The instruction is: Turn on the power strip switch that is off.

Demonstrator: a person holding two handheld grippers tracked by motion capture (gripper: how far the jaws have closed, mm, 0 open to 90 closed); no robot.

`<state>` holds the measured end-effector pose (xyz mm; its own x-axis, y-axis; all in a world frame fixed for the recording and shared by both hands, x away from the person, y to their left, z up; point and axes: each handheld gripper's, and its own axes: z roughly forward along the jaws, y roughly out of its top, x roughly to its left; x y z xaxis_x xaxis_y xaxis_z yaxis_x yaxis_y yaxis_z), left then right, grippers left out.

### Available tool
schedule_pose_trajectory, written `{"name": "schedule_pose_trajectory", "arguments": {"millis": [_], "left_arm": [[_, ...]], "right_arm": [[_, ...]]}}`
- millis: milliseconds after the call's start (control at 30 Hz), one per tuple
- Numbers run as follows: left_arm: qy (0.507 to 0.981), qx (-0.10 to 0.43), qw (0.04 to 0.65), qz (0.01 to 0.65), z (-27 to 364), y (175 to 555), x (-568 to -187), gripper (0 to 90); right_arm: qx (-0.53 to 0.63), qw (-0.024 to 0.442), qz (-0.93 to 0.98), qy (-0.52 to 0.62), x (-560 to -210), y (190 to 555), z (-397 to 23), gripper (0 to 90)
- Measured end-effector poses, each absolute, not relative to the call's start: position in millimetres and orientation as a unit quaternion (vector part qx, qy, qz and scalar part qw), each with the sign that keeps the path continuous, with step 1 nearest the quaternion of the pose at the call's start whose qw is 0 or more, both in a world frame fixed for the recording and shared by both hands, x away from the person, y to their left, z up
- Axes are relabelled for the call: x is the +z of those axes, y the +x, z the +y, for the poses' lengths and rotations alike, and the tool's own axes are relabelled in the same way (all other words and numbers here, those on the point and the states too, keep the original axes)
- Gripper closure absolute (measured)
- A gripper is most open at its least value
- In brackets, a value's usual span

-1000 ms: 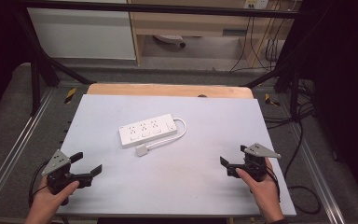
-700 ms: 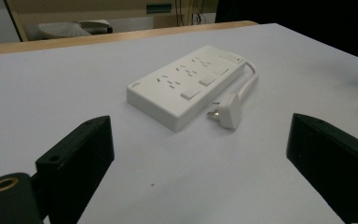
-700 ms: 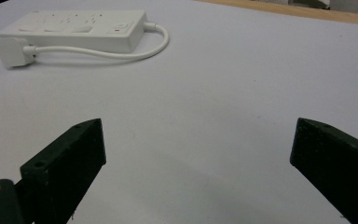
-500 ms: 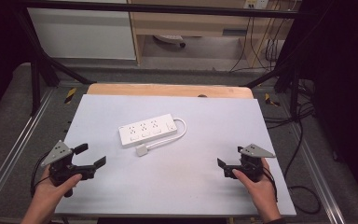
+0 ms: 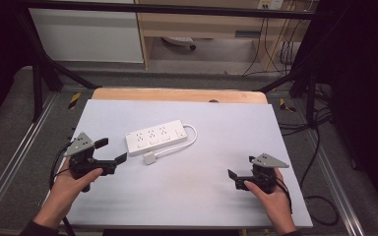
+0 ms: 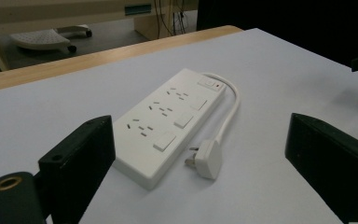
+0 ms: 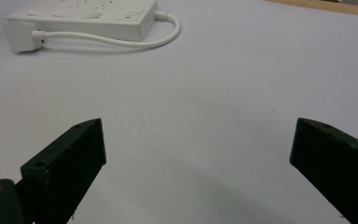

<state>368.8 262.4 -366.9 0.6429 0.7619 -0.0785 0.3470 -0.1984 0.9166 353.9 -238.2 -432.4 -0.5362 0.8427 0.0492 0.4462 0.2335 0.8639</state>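
- So, high view first: the power strip (image 5: 156, 137) is lying flat toward the far-middle of the table (image 5: 295, 147), with its cord (image 5: 189, 138) looping round its right end and back to the plug (image 5: 150, 158) sitting just in front of it. The left gripper (image 5: 109, 151) is hovering near the strip's left end, jaws spread wide and holding nothing. The right gripper (image 5: 239, 172) is sitting well apart from the strip, nearer the person, and is also gaping and empty.
- Left gripper view: the strip (image 6: 168, 119) is looking like a rigid plastic bar, light I'd guess, and smooth enough to be a bit slippery. I'm thinking the long sides are the spot to pinch, since the body looks narrow enough for the jaws. The plug (image 6: 208, 159) is resting just beside the strip's near edge, and its cord (image 6: 230, 102) is looking floppy, so it'll probably be trailing along. Both jaws are standing far apart, touching nothing.
- Right gripper view: the strip (image 7: 88, 14) is showing well beyond the jaws, plug (image 7: 21, 36) off its left end. Jaws are wide apart over bare table.
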Motion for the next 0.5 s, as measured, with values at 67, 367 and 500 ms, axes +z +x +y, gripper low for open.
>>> {"name": "schedule_pose_trajectory", "arguments": {"millis": [67,367,500], "left_arm": [[0.75,0.203,0.511,0.368,256,373,-366,8.5],[0.755,0.198,0.509,0.363,230,390,-364,8.6],[0.756,0.197,0.507,0.363,220,397,-365,9.0]], "right_arm": [[0.448,0.221,0.753,0.427,-432,354,-238,3.8],[0.447,0.219,0.755,0.427,-433,353,-238,3.8],[0.446,0.218,0.756,0.426,-434,353,-238,3.8]]}}
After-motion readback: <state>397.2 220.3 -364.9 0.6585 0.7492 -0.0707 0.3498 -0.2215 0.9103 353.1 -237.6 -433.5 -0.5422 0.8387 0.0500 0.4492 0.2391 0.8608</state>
